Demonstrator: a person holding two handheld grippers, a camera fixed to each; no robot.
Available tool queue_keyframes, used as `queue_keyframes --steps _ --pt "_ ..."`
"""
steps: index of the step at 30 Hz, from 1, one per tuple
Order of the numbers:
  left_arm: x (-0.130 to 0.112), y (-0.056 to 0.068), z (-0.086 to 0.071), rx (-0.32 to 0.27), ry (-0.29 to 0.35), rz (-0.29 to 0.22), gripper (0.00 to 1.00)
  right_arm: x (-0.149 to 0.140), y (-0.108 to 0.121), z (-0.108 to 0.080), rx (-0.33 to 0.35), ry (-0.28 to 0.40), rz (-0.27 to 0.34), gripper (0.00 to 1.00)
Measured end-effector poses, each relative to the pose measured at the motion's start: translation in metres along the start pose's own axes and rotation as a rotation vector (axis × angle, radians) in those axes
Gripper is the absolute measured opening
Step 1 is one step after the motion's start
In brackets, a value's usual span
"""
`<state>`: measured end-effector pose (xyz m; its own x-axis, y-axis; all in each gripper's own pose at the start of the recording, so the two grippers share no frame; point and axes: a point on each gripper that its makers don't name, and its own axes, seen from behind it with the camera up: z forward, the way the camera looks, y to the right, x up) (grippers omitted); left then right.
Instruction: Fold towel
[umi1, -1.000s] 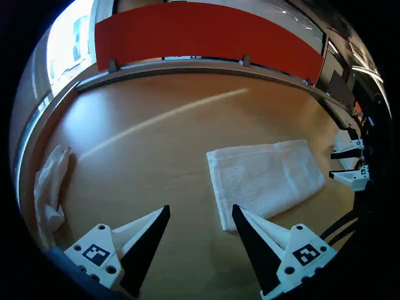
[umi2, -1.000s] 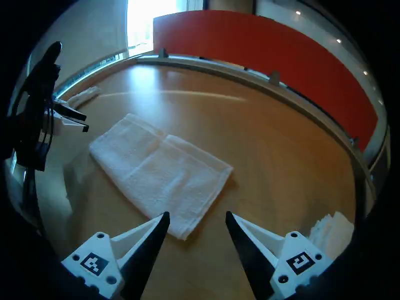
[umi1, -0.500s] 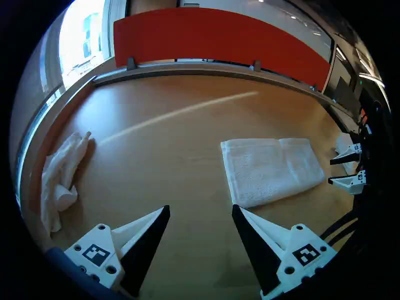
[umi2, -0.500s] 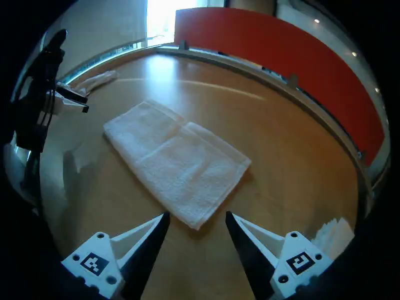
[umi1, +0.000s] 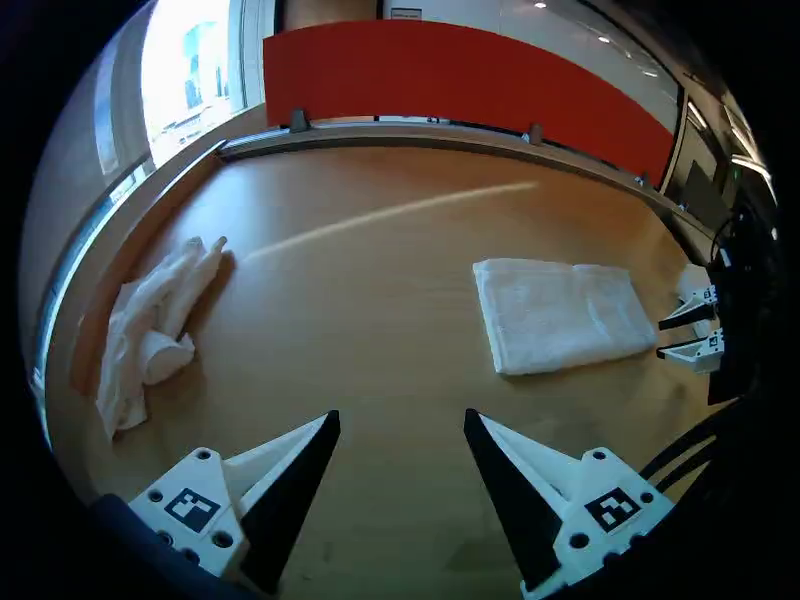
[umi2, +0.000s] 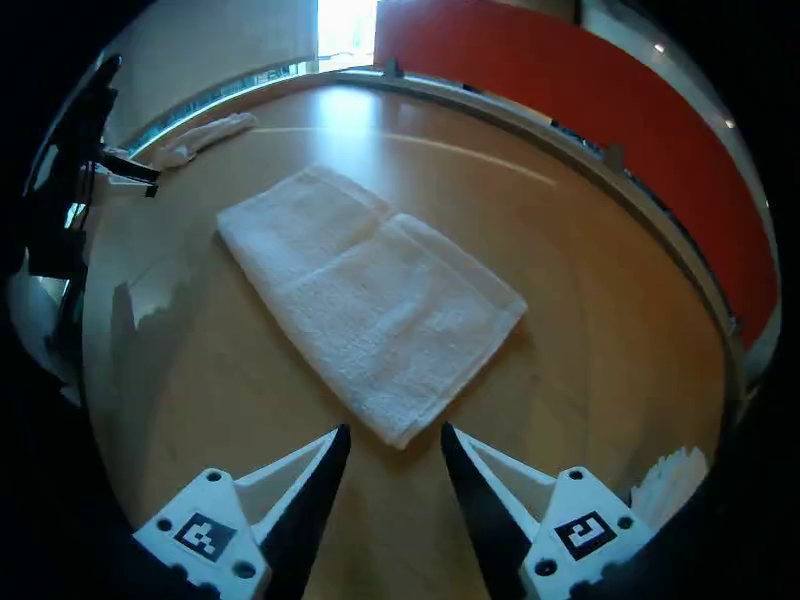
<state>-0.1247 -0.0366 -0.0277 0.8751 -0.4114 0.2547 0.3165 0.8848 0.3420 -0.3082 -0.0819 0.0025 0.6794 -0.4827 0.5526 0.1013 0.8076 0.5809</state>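
Nubby terry towel (umi2: 370, 305), glossy wood table (umi1: 380, 260)

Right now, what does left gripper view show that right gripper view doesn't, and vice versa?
Left gripper view: left hand-held gripper close up, open over the table; right hand-held gripper far off beside the folded towel. Right gripper view: right one close up, open, towel's near corner between its fingertips; left one far off. Both: towel, crumpled cloth, red panel.

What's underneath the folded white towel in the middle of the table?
The folded towel lies flat on the wooden table, with bare wood around its edges. Whatever is beneath or between its layers is covered.
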Motion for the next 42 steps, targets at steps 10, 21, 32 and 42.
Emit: queue_keyframes --steps 10,21,32,42 --pt "-0.03 -0.01 -0.011 0.026 -0.031 -0.031 0.92 -0.005 0.0 0.002 0.024 -0.012 0.016 0.37" --pt "-0.039 -0.021 -0.022 0.044 -0.034 -0.059 0.92 -0.007 -0.004 0.005 0.037 -0.019 0.005 0.17" --pt "-0.043 -0.029 -0.031 0.051 -0.03 -0.075 0.92 -0.001 -0.003 0.002 0.013 -0.016 -0.02 0.04" --pt "-0.04 -0.034 -0.039 0.054 -0.012 -0.087 0.92 0.033 0.003 -0.015 -0.025 0.031 -0.049 0.04"
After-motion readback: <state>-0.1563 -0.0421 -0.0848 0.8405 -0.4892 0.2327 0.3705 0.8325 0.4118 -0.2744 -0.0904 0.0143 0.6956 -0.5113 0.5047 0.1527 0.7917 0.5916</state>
